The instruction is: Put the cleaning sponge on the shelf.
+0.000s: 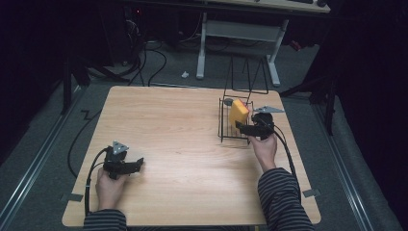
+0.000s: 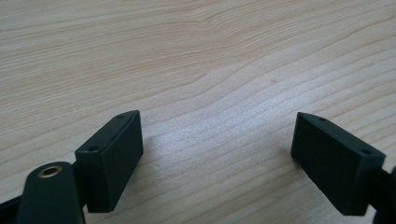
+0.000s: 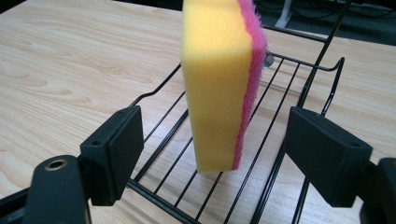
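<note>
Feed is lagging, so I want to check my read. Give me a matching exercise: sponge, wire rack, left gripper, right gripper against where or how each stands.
Things:
1. sponge
2. wire rack
3. left gripper
4. right gripper

States:
A. black, on the right half of the wooden table
B. jaws open over bare wood, near the table's near left corner
C. yellow with a pink side, standing on edge
D. jaws open either side of the sponge, pads clear of it

Pairs: 1-C, 2-A, 3-B, 4-D
</note>
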`<control>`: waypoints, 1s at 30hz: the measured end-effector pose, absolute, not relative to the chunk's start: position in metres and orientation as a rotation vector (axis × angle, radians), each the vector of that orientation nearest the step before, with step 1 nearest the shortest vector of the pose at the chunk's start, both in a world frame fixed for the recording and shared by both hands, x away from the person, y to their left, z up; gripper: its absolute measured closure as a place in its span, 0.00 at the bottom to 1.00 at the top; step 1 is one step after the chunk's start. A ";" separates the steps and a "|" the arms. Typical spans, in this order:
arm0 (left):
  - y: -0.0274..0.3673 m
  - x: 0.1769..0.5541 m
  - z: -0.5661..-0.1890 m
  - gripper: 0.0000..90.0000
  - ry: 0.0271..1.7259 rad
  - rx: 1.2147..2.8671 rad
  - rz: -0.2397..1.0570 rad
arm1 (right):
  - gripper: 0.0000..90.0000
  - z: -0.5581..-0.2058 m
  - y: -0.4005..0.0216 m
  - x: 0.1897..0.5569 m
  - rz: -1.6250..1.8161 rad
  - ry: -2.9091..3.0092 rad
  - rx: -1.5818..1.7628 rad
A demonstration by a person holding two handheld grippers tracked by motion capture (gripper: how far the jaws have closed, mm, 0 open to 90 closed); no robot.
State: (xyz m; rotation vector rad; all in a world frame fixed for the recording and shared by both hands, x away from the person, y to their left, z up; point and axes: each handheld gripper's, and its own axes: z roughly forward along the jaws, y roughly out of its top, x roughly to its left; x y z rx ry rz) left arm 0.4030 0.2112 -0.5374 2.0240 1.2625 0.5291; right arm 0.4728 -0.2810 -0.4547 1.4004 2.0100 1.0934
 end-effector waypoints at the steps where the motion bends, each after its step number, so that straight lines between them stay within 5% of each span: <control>1: 0.211 0.403 -0.537 0.19 1.263 2.024 0.529 | 0.23 -0.453 -0.281 0.471 1.095 2.007 1.402; 30: 0.211 0.403 -0.537 0.19 1.263 2.026 0.528 | 0.27 -0.424 -0.300 0.431 1.152 1.965 1.345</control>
